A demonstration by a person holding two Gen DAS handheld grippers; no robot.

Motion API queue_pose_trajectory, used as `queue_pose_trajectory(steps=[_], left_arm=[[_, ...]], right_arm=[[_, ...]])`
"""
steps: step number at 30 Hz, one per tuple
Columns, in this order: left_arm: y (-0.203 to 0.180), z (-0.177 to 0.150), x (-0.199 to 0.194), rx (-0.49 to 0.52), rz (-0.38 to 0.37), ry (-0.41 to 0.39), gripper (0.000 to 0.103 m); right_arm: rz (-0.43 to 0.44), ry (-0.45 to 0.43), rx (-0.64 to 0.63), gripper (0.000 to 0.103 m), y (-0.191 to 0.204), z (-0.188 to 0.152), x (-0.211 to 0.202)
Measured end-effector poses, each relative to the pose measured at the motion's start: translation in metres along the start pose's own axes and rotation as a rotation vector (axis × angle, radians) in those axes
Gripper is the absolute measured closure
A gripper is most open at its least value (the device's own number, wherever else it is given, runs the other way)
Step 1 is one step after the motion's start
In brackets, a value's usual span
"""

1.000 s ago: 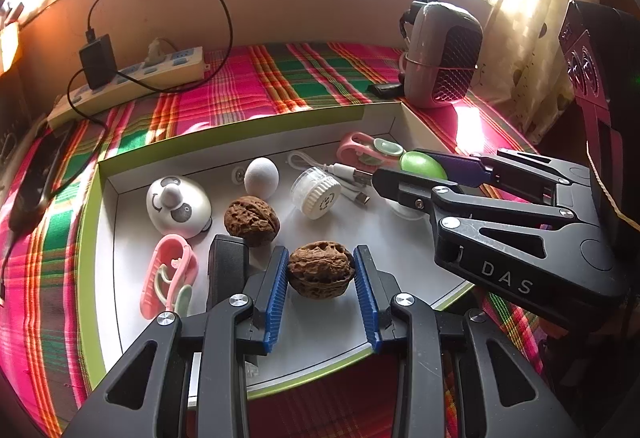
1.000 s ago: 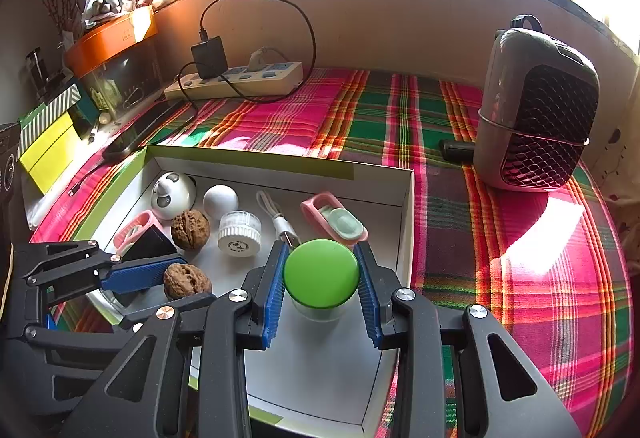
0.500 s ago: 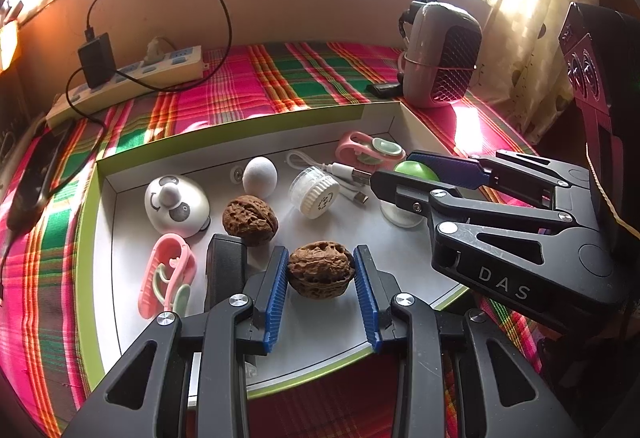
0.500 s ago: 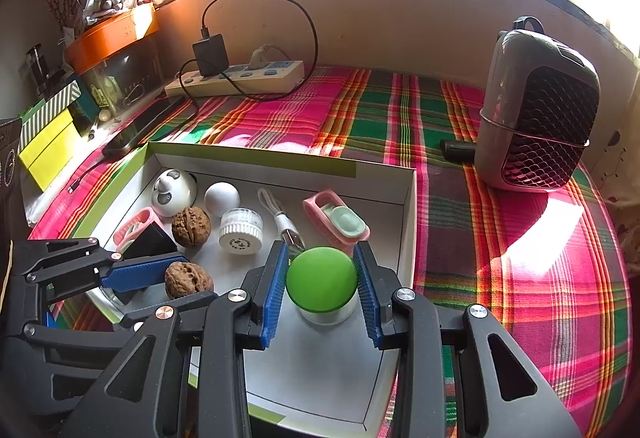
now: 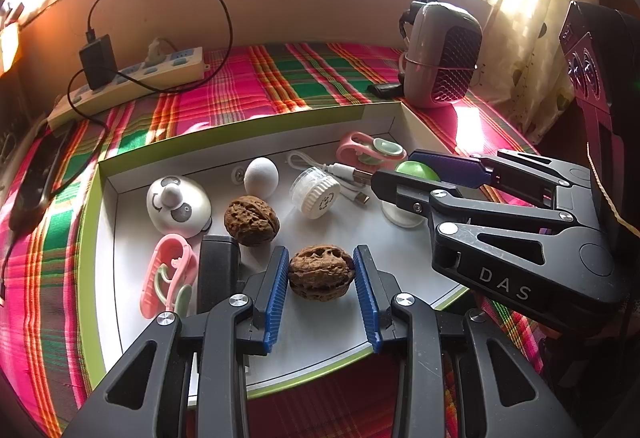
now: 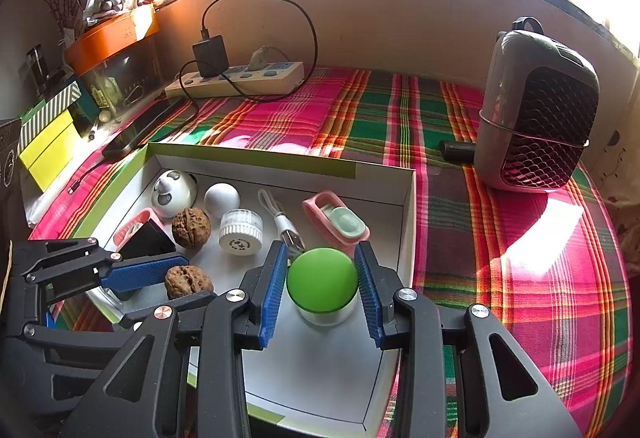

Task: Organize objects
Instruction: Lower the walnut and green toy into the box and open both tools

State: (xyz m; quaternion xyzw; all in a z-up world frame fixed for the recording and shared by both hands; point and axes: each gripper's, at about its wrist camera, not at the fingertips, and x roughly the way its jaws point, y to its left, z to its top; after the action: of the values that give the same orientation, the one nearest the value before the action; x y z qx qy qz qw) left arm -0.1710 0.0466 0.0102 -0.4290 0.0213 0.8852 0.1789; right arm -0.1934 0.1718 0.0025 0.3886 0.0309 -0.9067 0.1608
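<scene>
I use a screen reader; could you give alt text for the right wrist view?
The right hand-held gripper brackets a green-topped jar standing in a shallow white box on plaid cloth; its jaws have just been opening. Walnuts and small items lie nearby.

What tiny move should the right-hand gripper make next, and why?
Probably open a little wider, then lift away: the right gripper has just been opening its jaws around the green-lidded white plastic jar, which stands between them on the floor of the white cardboard box.

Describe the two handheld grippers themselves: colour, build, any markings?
Both are alike: the left gripper and right gripper have black frames with triangular cut-outs, silver pivot screws, and ribbed blue pads. White "DAS" lettering marks the right gripper's side. No hands or sleeves show.
</scene>
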Motion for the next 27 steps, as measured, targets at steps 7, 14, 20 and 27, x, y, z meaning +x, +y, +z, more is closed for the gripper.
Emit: queue_pose_trajectory(steps=[7,14,20,27], left_arm=[[-0.0009,-0.0003,0.0000,0.002,0.002,-0.001,0.072],[-0.0028,-0.0007,-0.0025,0.018,0.012,-0.008,0.072],[-0.0023,-0.0011,-0.0037,0.015,0.025,-0.009,0.072],[-0.0020,-0.0019,-0.0055,0.012,0.026,-0.015,0.072]], right_arm=[[0.003,-0.002,-0.008,0.060,0.0030,-0.0010,0.0000],[-0.001,-0.007,0.005,0.060,0.0013,-0.0009,-0.0016],[-0.008,-0.011,0.008,0.060,0.0017,-0.0024,-0.0040],[-0.011,-0.014,0.011,0.060,0.0023,-0.0024,-0.0057]])
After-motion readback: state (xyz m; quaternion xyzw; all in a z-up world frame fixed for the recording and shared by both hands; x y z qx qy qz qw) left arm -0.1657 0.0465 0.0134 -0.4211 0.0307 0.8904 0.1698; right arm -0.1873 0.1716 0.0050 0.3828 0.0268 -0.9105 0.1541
